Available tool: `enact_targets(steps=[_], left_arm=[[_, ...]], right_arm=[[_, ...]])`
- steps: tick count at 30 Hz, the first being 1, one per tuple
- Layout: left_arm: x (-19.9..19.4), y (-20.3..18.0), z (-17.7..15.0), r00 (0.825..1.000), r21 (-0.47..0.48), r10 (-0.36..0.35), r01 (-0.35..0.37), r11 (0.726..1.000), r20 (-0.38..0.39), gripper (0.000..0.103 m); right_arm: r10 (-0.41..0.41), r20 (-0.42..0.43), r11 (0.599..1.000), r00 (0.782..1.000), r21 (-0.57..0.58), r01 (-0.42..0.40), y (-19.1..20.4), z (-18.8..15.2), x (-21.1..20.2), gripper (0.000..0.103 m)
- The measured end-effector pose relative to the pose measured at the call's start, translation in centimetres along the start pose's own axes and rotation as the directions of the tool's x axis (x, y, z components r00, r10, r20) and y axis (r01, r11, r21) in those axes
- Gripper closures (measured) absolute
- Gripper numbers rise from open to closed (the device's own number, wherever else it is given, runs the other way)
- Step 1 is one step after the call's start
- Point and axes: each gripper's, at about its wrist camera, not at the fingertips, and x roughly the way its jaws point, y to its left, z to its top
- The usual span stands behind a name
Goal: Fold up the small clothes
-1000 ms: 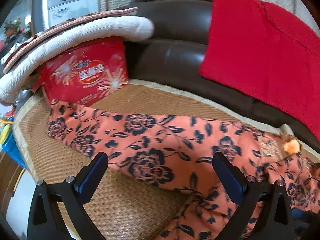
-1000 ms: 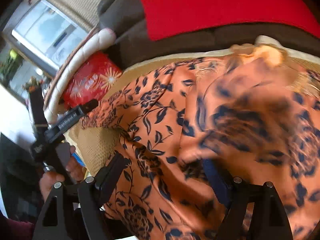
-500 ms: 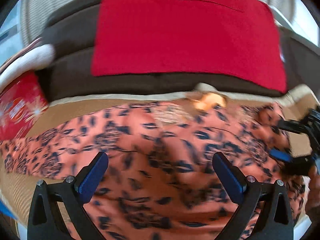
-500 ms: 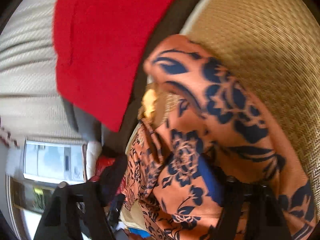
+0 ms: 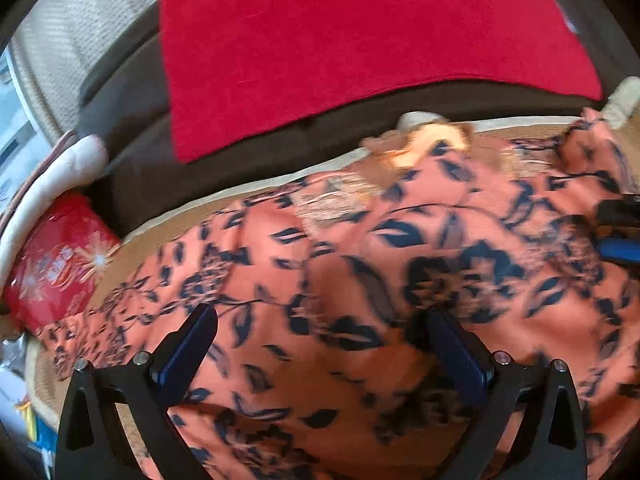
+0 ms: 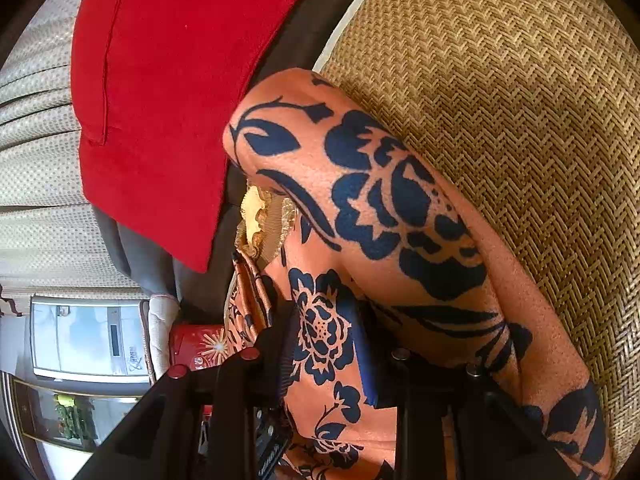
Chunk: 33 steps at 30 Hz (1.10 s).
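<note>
An orange garment [image 5: 360,260] with a dark blue flower print lies spread across the woven mat [image 5: 132,252] on a sofa seat. My left gripper [image 5: 322,354] hovers open just above its middle, with both fingers wide apart and cloth below them. In the right wrist view a fold of the garment [image 6: 380,200] arches up from my right gripper [image 6: 324,340]. Its jaws are closing and the flowered cloth fills the gap between the pads. That right gripper [image 5: 620,232] shows at the far right edge of the left wrist view. A yellow frilled collar [image 6: 260,220] lies by the sofa back.
A red cloth [image 5: 360,40] hangs over the brown sofa back [image 5: 132,160]. A red printed box [image 5: 56,264] sits at the mat's left end under a white cushion [image 5: 52,176]. Bare woven mat [image 6: 500,100] lies beyond the garment's right end.
Both grippers swung along the garment toward its collar end and rolled. The right jaws went from wide apart to narrow around a fold of the cloth. The left stayed open.
</note>
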Motion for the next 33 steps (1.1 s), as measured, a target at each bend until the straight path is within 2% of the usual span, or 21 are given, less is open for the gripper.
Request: enact_targets(steps=[4,9,11,15,17,18,19,20,21,22,23,24,25,27,28,29,30,32,33], left_arm=[[1.0,3.9,-0.2,0.997,-0.083,0.057,-0.06,0.995,-0.043,0.001],[1.8,9.3,-0.5,0.994,-0.252,-0.038,0.012,0.968,-0.1,0.002],[1.6,10.5,-0.8,0.994,-0.282,-0.033,0.002,0.96,-0.104,0.002],[1.3,12.5,-1.4,0.995,-0.309,-0.005,-0.027,0.951,-0.101,0.002],[1.1,13.3,-1.8,0.995,-0.309,0.0,-0.031,0.951,-0.102,0.002],[0.9,13.7,-1.7,0.995,-0.308,0.002,-0.034,0.951,-0.102,0.002],[0.9,14.0,-1.8,0.995,-0.309,0.005,-0.035,0.95,-0.099,0.002],[0.8,14.4,-1.8,0.996,-0.309,0.008,-0.037,0.95,-0.094,0.002],[1.1,14.6,-1.7,0.996,-0.309,0.012,-0.04,0.95,-0.093,0.002],[1.0,15.0,-1.8,0.996,-0.31,0.019,-0.045,0.95,-0.089,0.002],[0.8,15.4,-2.0,0.996,-0.312,0.024,-0.05,0.949,-0.086,0.002],[0.7,16.0,-2.2,0.996,-0.316,0.028,-0.054,0.947,-0.086,0.002],[0.6,16.5,-2.4,0.996,-0.322,0.03,-0.057,0.945,-0.088,0.002],[0.5,17.4,-2.9,0.995,-0.332,0.032,-0.061,0.941,-0.092,0.002],[0.5,17.9,-3.2,0.995,-0.337,0.036,-0.066,0.939,-0.094,0.002],[0.4,18.5,-3.5,0.994,-0.342,0.045,-0.076,0.937,-0.097,0.002],[0.3,18.9,-3.7,0.994,-0.346,0.051,-0.083,0.934,-0.1,0.002],[0.2,19.9,-4.2,0.993,-0.364,0.065,-0.098,0.926,-0.103,0.002],[0.1,20.3,-4.4,0.992,-0.373,0.07,-0.104,0.922,-0.104,0.002]], right_arm=[[-0.004,0.007,1.0,1.0,0.0,0.004,-0.5,-0.4,0.8,0.073],[0.013,0.049,0.999,0.999,-0.041,-0.011,1.1,-1.3,1.2,0.069],[0.076,0.014,0.993,0.997,-0.088,-0.075,2.8,-1.9,2.1,0.069],[0.105,-0.053,0.987,0.993,-0.114,-0.11,4.7,-3.2,5.1,0.068],[0.088,-0.063,0.987,0.994,-0.128,-0.096,5.4,-3.8,6.4,0.06],[0.085,-0.064,0.987,0.994,-0.134,-0.093,5.8,-4.0,6.8,0.04],[0.094,-0.053,0.985,0.994,-0.141,-0.101,6.1,-4.3,7.2,0.039],[0.093,-0.02,0.982,0.995,-0.165,-0.095,6.8,-4.7,7.4,0.039],[0.086,0.004,0.977,0.996,-0.197,-0.083,7.4,-5.1,7.4,0.046],[0.094,0.028,0.966,0.995,-0.243,-0.084,8.4,-5.6,7.6,0.06],[0.122,0.027,0.958,0.992,-0.264,-0.11,9.1,-5.9,7.7,0.063],[0.165,0.018,0.947,0.986,-0.281,-0.153,9.9,-6.4,7.8,0.062],[0.24,-0.008,0.923,0.971,-0.308,-0.231,11.1,-7.0,8.0,0.062],[0.331,-0.069,0.88,0.941,-0.338,-0.335,12.9,-8.1,8.6,0.062],[0.382,-0.12,0.849,0.916,-0.345,-0.4,13.9,-8.8,9.1,0.061],[0.425,-0.184,0.818,0.886,-0.342,-0.463,14.9,-9.7,9.9,0.055],[0.449,-0.222,0.8,0.865,-0.331,-0.5,15.5,-10.3,10.5,0.042],[0.474,-0.271,0.778,0.838,-0.317,-0.542,16.4,-11.6,11.9,0.04],[0.467,-0.276,0.779,0.84,-0.32,-0.539,16.4,-11.8,12.2,0.04]])
